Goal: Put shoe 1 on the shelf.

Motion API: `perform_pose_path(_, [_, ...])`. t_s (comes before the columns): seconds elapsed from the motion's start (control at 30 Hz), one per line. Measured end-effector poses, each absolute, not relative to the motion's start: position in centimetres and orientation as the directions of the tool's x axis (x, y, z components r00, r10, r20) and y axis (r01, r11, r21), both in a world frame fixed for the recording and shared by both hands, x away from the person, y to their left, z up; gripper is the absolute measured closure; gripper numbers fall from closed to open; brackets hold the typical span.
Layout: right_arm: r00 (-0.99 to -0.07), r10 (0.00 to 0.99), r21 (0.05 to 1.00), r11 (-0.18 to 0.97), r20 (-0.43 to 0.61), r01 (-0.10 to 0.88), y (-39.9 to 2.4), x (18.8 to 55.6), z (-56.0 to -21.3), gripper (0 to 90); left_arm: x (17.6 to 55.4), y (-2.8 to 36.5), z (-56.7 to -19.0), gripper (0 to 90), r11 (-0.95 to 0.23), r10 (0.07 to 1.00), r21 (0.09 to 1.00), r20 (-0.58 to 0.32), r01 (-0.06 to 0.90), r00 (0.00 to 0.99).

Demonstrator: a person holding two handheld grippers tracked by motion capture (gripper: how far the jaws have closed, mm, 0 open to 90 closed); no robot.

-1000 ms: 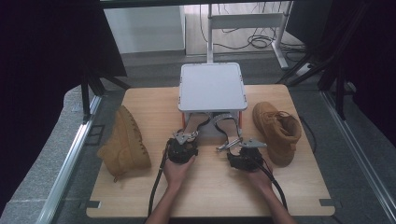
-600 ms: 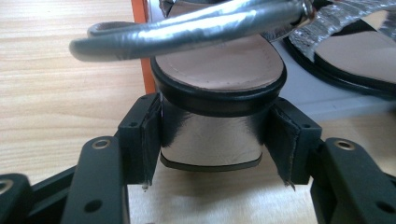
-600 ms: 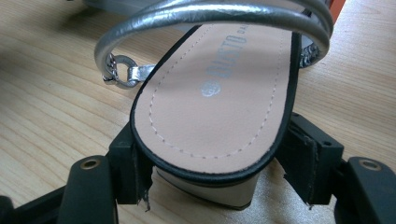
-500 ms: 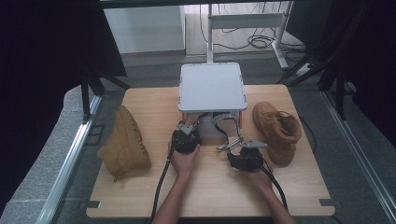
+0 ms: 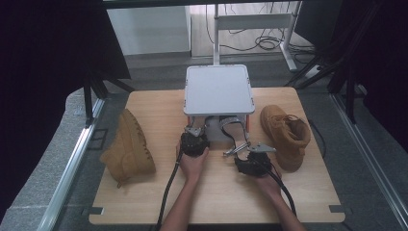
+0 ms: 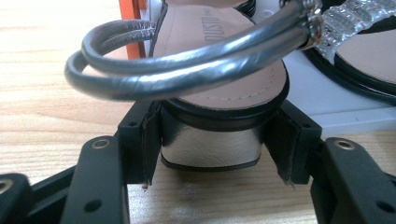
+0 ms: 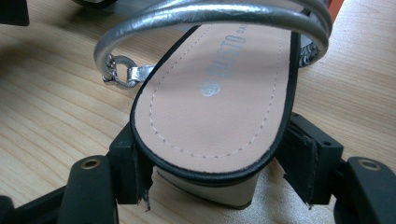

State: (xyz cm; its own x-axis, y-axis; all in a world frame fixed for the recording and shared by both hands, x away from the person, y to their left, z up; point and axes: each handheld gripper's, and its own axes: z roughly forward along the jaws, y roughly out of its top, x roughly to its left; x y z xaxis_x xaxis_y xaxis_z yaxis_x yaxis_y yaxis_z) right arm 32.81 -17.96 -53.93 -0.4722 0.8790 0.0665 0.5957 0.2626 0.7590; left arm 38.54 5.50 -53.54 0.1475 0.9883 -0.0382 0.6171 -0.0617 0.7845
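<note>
Two silver-strapped sandals with block heels lie at the foot of a small grey rack. My left gripper sits at the rack's front edge, its pads tight against both sides of the left sandal's silver heel. The strap loops above the jaws. My right gripper holds the right sandal by the back of its sole and heel, and this sandal reaches out onto the table in front of the rack.
A tan boot lies on its side at the table's left. A second tan boot stands at the right, close to my right gripper. The rack's orange leg and white bottom shelf are just beyond the left sandal.
My left gripper has moved forward towards the rack, carrying the sandal's heel with it. The right gripper and its sandal have stayed put.
</note>
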Motion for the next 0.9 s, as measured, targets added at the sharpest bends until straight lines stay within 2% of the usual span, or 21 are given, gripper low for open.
perform_pose_path(0.23, [-0.472,0.879,0.759,0.263,0.066,0.596,-18.0,32.8,-53.9,33.4,37.5,6.5,-52.5,39.6,-0.089,0.977,0.813,-0.042,0.575,0.210])
perform_pose_path(0.4, [-0.473,0.879,0.758,0.264,0.065,0.596,-18.0,32.8,-53.9,33.4,37.4,6.9,-52.3,42.7,-0.089,0.973,0.821,-0.050,0.565,0.225])
perform_pose_path(0.9, [-0.474,0.878,0.754,0.270,0.062,0.598,-18.0,32.9,-53.8,33.5,38.2,5.3,-52.7,43.1,-0.040,0.990,0.838,-0.042,0.544,0.137])
